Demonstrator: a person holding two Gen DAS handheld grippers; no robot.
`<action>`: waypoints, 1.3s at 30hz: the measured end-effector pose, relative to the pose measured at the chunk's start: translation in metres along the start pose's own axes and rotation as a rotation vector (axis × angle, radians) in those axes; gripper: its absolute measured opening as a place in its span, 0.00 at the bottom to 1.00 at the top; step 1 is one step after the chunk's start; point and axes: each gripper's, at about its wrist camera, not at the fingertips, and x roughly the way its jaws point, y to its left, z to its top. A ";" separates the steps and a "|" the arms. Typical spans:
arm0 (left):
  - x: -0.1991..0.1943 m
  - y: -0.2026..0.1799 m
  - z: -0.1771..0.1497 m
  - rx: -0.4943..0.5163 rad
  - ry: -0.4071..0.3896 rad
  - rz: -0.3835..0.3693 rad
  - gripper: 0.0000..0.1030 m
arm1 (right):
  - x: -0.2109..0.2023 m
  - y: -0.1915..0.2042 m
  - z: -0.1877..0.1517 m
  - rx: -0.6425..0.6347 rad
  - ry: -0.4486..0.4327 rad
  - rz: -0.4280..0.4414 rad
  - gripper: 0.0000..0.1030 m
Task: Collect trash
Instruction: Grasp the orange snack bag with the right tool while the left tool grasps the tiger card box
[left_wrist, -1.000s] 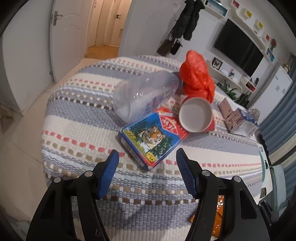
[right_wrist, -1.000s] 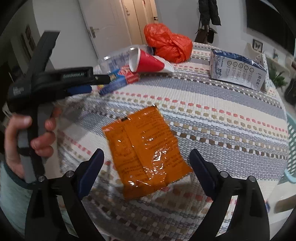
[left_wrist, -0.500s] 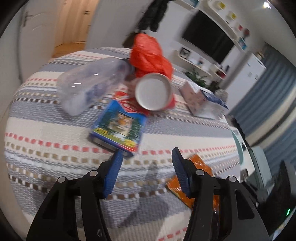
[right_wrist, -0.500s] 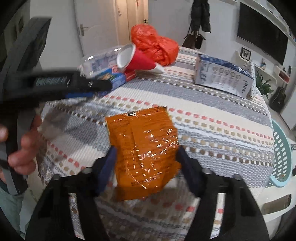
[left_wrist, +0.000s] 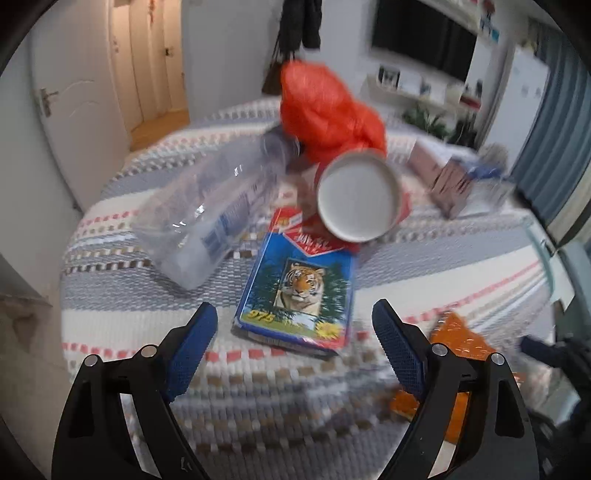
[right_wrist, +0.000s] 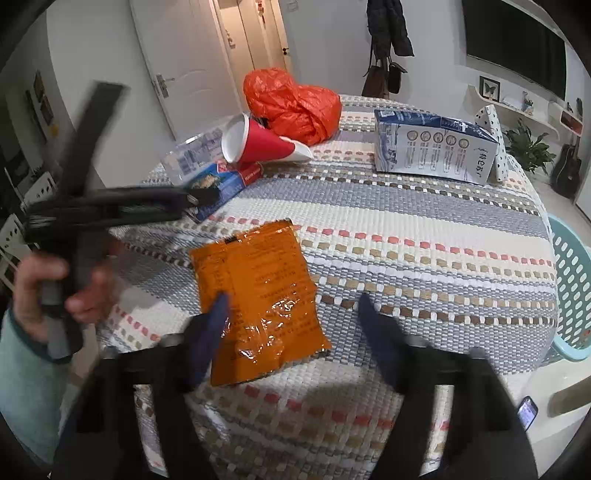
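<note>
Six pieces of trash lie on the striped tablecloth (right_wrist: 424, 221): one orange foil wrapper (right_wrist: 258, 291), one blue tiger-print box (left_wrist: 299, 295), one clear plastic bottle (left_wrist: 210, 218), one red paper cup (right_wrist: 255, 142) on its side, one crumpled orange plastic bag (right_wrist: 291, 105) and one milk carton (right_wrist: 432, 147). The left gripper (left_wrist: 295, 339) hovers spread wide before the box. The right gripper (right_wrist: 291, 332) straddles the wrapper, jaws parted, gripping nothing. One teal basket (right_wrist: 569, 288) sits at the table's edge.
</note>
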 end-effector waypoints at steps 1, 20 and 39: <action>0.006 -0.002 0.002 0.011 0.014 0.017 0.81 | -0.001 0.001 0.001 -0.003 -0.001 0.008 0.70; -0.035 -0.010 -0.003 0.027 -0.110 -0.046 0.60 | 0.036 0.039 0.006 -0.172 0.123 -0.112 0.79; -0.100 -0.024 0.018 -0.009 -0.313 -0.055 0.60 | 0.010 0.017 0.017 -0.094 0.037 -0.005 0.22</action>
